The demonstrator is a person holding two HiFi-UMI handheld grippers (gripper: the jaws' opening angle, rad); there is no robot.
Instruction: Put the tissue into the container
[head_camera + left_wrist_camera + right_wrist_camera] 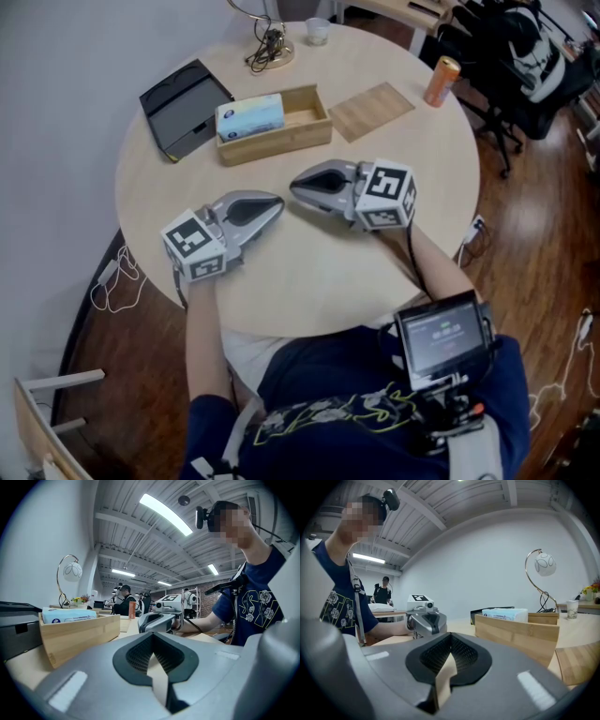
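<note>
2 closed, empty claws, left claw [272, 203] and right claw [300, 186], at the round pale desk's [309, 281] open middle; tissue pack [249, 117] inside the rectangular wooden container [281, 142].

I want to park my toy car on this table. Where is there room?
Bare table lies near the person, below the left gripper and right gripper. More is on the right, between the wooden board, the can and the right gripper. The far side is crowded: black tray, wooden box, lamp base, cup.
</note>
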